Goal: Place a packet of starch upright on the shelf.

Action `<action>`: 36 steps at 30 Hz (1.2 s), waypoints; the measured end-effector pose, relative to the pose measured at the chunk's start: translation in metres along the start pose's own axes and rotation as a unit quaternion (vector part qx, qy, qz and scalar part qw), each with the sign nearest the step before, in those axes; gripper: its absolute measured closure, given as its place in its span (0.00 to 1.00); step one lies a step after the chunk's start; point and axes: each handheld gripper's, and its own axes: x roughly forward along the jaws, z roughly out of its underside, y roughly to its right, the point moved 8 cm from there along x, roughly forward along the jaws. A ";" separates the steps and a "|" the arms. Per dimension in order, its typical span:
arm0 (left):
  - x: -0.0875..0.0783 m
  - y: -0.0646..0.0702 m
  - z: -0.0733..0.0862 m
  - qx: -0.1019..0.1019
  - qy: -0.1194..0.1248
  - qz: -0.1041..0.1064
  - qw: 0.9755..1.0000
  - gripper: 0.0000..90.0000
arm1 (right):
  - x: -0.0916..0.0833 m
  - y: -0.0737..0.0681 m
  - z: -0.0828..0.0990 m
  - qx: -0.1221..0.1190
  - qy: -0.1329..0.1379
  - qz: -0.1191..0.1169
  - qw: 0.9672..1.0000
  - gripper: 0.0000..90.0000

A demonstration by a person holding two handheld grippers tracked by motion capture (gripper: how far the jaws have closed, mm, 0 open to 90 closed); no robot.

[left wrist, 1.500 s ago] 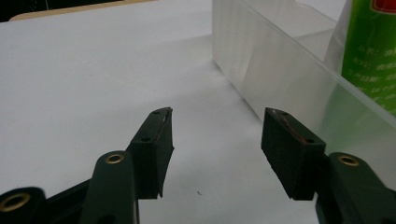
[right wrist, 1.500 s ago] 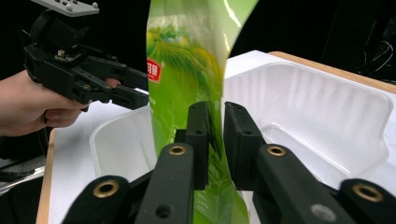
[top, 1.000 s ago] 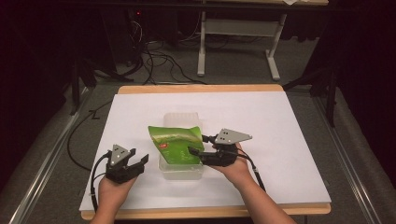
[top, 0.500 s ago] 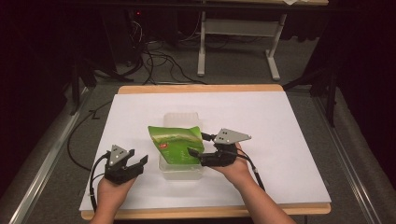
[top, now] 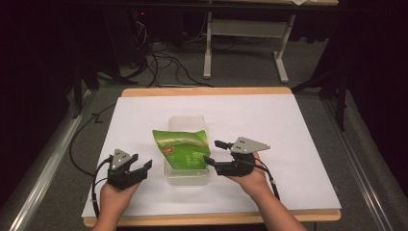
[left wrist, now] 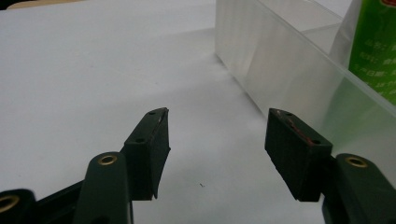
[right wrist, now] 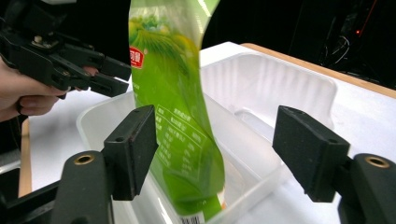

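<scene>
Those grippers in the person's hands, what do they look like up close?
Both the left gripper and right gripper are black, each topped by a grey three-cornered plate, with a black cable trailing back. The blocky jaws carry flat ribbed pads and brass-coloured rivets. The forearms show no sleeves.

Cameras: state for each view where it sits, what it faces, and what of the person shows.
High view: above the table's near edge, looking down on the clear bin; both forearms show.
Left gripper view: on the left gripper, facing the bin wall.
Right gripper view: on the right gripper, facing the green bag.
All share the bin.
</scene>
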 end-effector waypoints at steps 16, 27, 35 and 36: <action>0.001 0.001 0.001 0.010 -0.004 0.000 1.000 0.42 | -0.042 0.041 0.032 0.025 -0.025 0.069 0.997 0.36; 0.001 0.003 0.001 0.008 -0.004 0.006 1.000 0.42 | -0.087 0.067 0.073 0.033 -0.077 0.129 0.988 0.35; 0.007 0.007 0.005 0.011 -0.017 0.011 1.000 0.42 | -0.118 0.088 0.087 0.059 -0.083 0.176 0.979 0.35; 0.009 0.009 0.005 0.016 -0.020 0.011 1.000 0.42 | -0.118 0.091 0.086 0.064 -0.079 0.180 0.978 0.35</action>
